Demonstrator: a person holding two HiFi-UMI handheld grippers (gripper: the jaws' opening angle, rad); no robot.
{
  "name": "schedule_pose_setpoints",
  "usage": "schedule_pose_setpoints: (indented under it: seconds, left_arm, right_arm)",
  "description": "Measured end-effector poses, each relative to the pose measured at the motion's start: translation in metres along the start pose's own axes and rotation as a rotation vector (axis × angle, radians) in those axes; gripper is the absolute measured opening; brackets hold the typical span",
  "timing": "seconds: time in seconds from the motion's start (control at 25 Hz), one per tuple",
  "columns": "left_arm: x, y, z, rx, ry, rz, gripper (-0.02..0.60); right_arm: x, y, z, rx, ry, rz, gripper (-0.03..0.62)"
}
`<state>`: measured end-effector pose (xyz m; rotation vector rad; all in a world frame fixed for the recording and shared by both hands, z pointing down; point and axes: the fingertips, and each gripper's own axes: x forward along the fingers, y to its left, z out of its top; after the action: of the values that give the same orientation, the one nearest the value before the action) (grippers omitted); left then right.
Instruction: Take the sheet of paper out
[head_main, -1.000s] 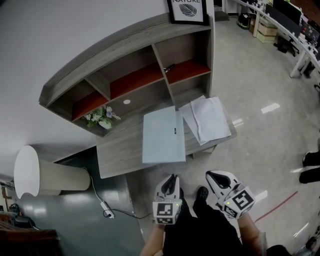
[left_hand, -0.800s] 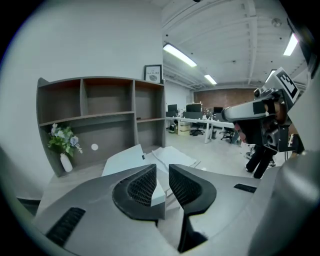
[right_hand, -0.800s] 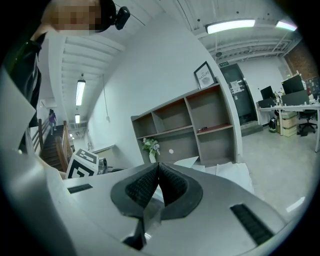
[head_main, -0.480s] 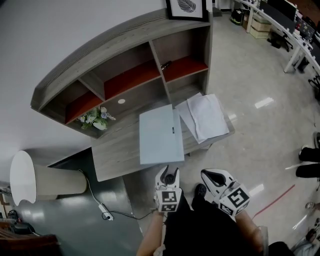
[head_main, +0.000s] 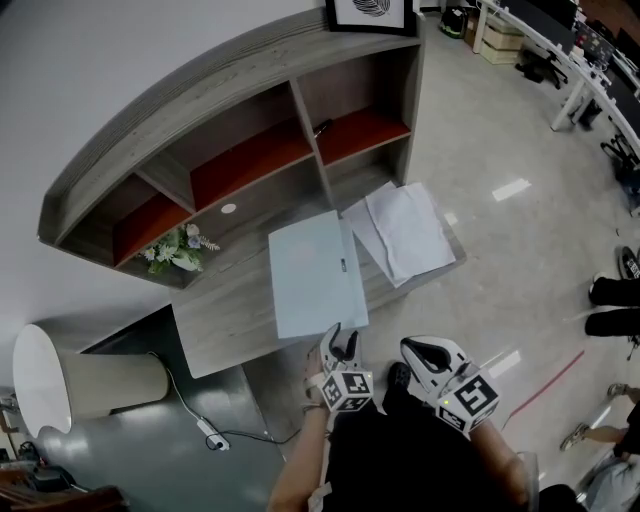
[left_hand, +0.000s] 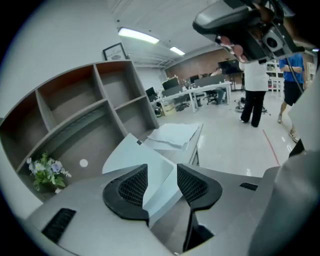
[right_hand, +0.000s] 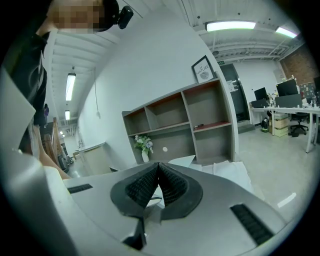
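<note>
A pale blue folder (head_main: 312, 275) lies shut on the grey desk (head_main: 225, 320), with loose white sheets of paper (head_main: 400, 230) to its right. My left gripper (head_main: 338, 345) is at the desk's front edge, by the folder's near right corner. Its jaws have just been opening and now stand open. In the left gripper view the folder's corner (left_hand: 150, 172) shows in the gap of the left gripper (left_hand: 162, 175), untouched by the pads. My right gripper (head_main: 412, 352) hangs in front of the desk, shut and empty. In its own view the right gripper (right_hand: 159, 172) shows pads closed together.
A shelf unit (head_main: 250, 120) rises behind the desk, holding a vase of flowers (head_main: 175, 250). A lamp with a white shade (head_main: 40, 375) and a cable with a plug (head_main: 210, 435) are at the left. A person's feet (head_main: 610, 295) are at the right, and office desks (head_main: 560, 40) stand far back.
The left gripper has rolled, sunk toward the desk's front edge and opened its jaws. The right gripper has drifted slightly and stays shut.
</note>
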<state>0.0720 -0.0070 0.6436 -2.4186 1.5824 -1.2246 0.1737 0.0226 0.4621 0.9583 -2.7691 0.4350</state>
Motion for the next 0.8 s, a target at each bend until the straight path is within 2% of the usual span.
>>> schedule_pose_setpoints:
  seconds: [0.16, 0.32, 0.52, 0.64, 0.8]
  left_arm:
    - [0.014, -0.004, -0.008, 0.094, 0.018, -0.030, 0.175]
    - [0.019, -0.001, -0.011, 0.150, 0.013, -0.015, 0.164]
    - [0.018, 0.001, -0.008, 0.143, -0.003, -0.035, 0.132]
    - [0.015, 0.001, -0.004, 0.149, -0.013, -0.046, 0.092]
    - [0.011, 0.003, -0.002, 0.133, -0.025, -0.056, 0.078]
  right_arm:
    - [0.008, -0.001, -0.001, 0.009, 0.017, -0.027, 0.011]
    - [0.015, -0.004, -0.002, 0.019, 0.030, -0.050, 0.011]
    - [0.024, -0.005, 0.005, 0.026, 0.011, -0.065, 0.011]
    - [0.026, -0.005, 0.005, 0.029, 0.012, -0.072, 0.011]
    - [0.029, -0.004, 0.007, 0.033, -0.004, -0.073, 0.011]
